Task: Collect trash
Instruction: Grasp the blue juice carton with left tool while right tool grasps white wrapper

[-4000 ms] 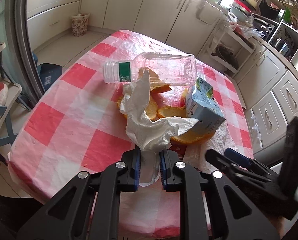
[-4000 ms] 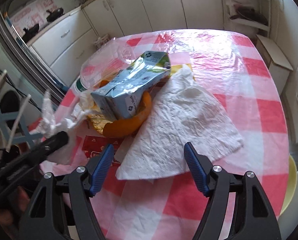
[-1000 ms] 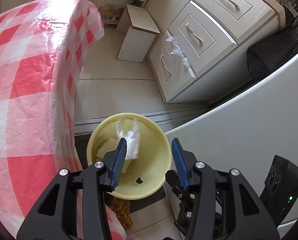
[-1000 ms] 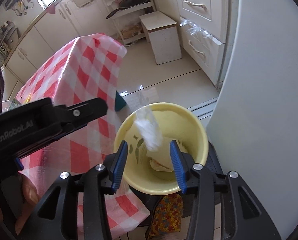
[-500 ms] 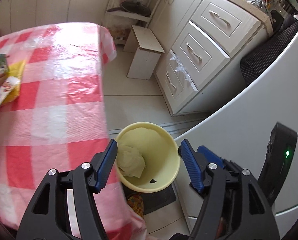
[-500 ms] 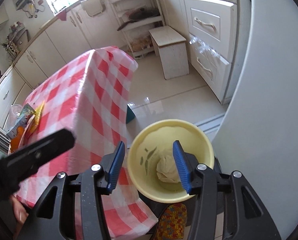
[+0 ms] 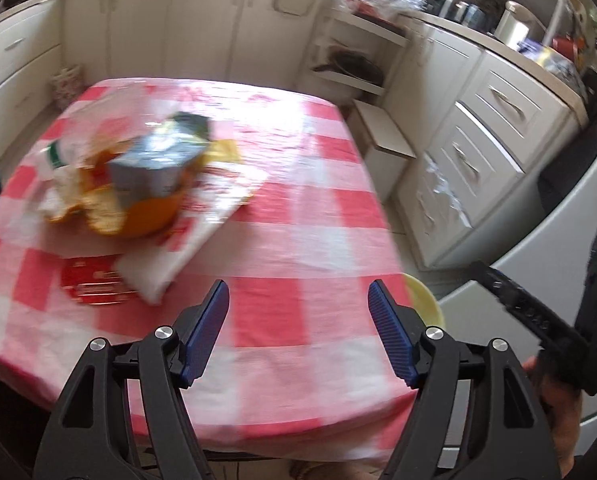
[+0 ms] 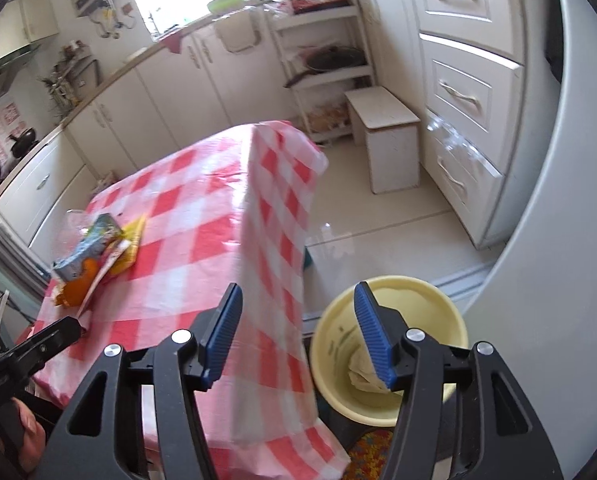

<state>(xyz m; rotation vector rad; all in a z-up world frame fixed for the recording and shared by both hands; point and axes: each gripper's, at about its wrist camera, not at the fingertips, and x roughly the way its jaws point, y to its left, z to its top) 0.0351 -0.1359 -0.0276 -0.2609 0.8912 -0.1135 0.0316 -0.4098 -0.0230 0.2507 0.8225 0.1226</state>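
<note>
Tissue [image 8: 364,372] now in bin [image 8: 394,292]; jaws empty.

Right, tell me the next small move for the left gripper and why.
Probably reach the left gripper forward and left toward the white napkin and close on its near edge. The jaws stand open and empty over the checked tablecloth, the napkin is the closest loose trash, and the carton and orange peel lie beyond it. The yellow bin already holds crumpled tissue.
</note>
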